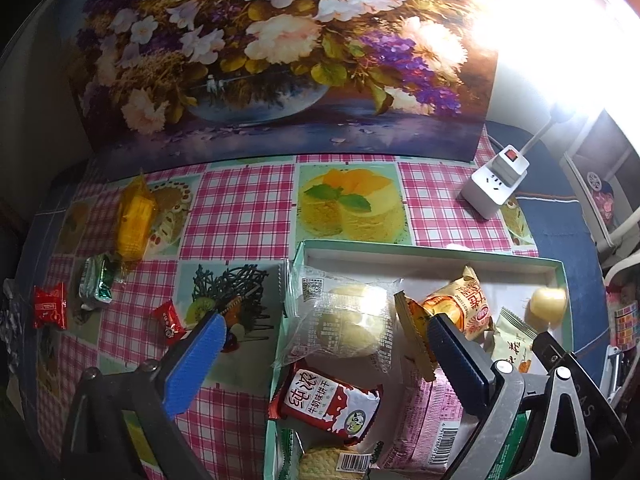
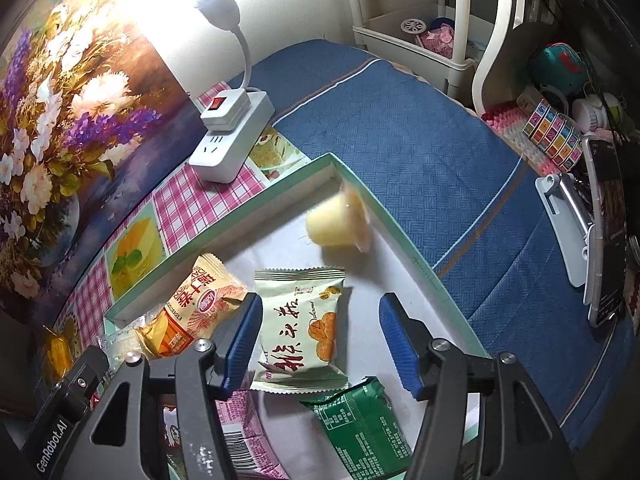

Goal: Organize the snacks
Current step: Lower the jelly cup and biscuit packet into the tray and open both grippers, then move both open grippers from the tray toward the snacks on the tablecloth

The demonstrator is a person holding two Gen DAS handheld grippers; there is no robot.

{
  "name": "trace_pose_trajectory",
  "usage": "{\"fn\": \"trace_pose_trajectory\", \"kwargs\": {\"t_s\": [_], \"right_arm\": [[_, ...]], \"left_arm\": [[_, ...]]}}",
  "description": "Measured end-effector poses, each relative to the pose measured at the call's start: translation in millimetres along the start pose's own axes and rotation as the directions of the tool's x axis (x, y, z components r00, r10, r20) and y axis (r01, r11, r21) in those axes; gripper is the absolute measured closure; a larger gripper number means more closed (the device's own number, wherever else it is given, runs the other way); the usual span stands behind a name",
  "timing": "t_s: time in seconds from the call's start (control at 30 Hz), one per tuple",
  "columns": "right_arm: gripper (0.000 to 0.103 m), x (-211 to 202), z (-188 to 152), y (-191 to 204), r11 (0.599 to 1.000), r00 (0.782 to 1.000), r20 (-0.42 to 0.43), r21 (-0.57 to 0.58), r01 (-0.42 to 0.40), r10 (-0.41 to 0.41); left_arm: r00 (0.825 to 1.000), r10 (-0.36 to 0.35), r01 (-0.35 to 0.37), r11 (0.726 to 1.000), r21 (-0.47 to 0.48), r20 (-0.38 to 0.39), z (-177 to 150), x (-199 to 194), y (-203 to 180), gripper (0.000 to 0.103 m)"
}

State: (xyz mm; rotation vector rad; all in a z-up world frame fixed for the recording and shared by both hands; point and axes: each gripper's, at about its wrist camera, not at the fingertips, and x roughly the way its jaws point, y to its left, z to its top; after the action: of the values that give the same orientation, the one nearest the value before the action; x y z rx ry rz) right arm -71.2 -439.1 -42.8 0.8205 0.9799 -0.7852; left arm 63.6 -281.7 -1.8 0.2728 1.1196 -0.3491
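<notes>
A shallow green-rimmed box (image 1: 420, 250) (image 2: 248, 210) holds several wrapped snacks. In the left wrist view I see a clear-wrapped bun (image 1: 348, 314), a red milk-biscuit pack (image 1: 326, 404), a pink pack (image 1: 420, 428) and an orange pack (image 1: 464, 304). A yellow jelly cup (image 2: 338, 222) (image 1: 548, 304) lies blurred on its side in the far corner. My right gripper (image 2: 318, 338) is open over a pale green pack (image 2: 302, 326), above a dark green pack (image 2: 360, 424). My left gripper (image 1: 324, 334) is open over the box's left edge. An orange pack (image 1: 134, 222), a green pack (image 1: 96, 284) and two red candies (image 1: 50, 311) (image 1: 170, 322) lie on the cloth.
A flower painting (image 1: 280, 52) leans at the back. A white power strip (image 1: 494, 184) (image 2: 232, 136) with a lamp stands right of it. A blue cloth (image 2: 420, 152) covers the table's right side. A white rack (image 2: 424, 36) and clutter stand beyond.
</notes>
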Motion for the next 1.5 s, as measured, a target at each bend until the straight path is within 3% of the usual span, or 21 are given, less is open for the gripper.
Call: {"fn": "trace_pose_trajectory", "kwargs": {"t_s": [0.13,0.47,0.9,1.2,1.5], "right_arm": [[0.029,1.3,0.3,0.8,1.0,1.0,0.004,-0.002,-0.002,0.002],[0.014,0.9,0.8,-1.3,1.0,1.0,0.02,0.01,-0.003,0.003],[0.014,3.3,0.2,1.8,1.0,1.0,0.014,0.002,-0.011,0.011],[0.014,-0.3,-1.6,8.3,1.0,1.0,0.015,-0.024,-0.007,0.007],[0.014,-15.5,-6.8,34.4,0.994,0.996,0.007,-0.064,-0.085,0.085]], "left_arm": [[1.0,0.006,-0.006,1.0,-0.026,-0.013,0.0,4.0,6.5,0.0],[0.998,0.055,-0.057,0.994,-0.094,-0.027,-1.3,11.5,22.8,0.0],[0.998,0.039,-0.046,0.987,-0.156,-0.045,-1.9,17.8,35.4,0.0],[0.998,0.038,-0.042,0.993,-0.11,-0.041,-1.3,11.1,37.7,0.0],[0.997,0.076,-0.076,0.991,-0.114,-0.003,4.6,-9.2,64.9,0.0]]}}
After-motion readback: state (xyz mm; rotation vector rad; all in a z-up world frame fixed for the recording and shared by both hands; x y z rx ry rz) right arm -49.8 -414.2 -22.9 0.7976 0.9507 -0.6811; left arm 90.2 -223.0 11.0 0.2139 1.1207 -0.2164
